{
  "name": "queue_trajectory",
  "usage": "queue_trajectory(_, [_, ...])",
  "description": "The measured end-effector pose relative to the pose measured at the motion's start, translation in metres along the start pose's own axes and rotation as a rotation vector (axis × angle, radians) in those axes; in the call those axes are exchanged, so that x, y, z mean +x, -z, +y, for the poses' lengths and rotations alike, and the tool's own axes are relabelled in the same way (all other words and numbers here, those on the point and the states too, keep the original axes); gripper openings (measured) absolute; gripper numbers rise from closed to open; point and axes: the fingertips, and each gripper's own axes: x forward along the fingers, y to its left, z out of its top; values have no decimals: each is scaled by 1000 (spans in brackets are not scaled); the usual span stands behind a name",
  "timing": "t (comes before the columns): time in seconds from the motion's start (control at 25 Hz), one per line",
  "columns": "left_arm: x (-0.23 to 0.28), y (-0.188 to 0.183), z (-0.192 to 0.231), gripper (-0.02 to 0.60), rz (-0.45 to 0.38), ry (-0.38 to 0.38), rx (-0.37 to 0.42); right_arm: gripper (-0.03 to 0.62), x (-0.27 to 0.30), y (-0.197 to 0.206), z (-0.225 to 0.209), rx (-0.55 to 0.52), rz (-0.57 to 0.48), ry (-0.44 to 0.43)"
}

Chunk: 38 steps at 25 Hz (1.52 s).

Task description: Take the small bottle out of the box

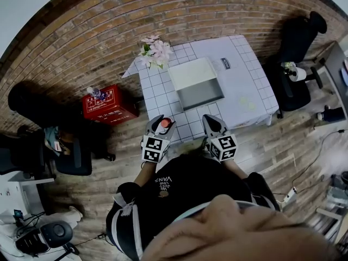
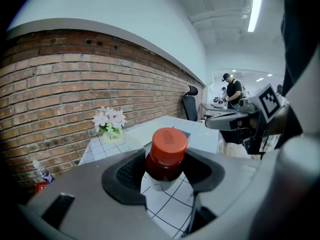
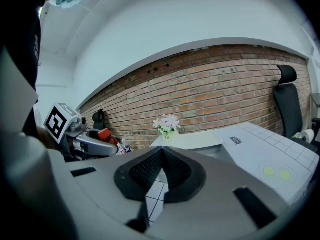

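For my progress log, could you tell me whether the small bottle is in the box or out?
Out: the left gripper is shut on the small bottle, held well away from the box.

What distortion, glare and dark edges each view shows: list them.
Head view: heavy fisheye bows the brick wall into an arc. Left gripper view: small bottle sharp, ceiling light glares, left corners black. Right gripper view: wall curves too, left side dark.

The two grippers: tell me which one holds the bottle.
The left gripper: its jaws clamp the small red-capped bottle. The right gripper has its jaws closed together with nothing between them.
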Motion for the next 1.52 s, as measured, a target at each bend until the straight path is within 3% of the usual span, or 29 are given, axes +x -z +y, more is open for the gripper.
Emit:
queue_trajectory(0.72, [-25, 22, -7, 227, -7, 9, -21, -5, -10, 24, 23, -5, 31, 25])
queue_trajectory(1.52, [-25, 29, -5, 227, -13, 11, -72, -5, -14, 30, 19, -28, 52, 83])
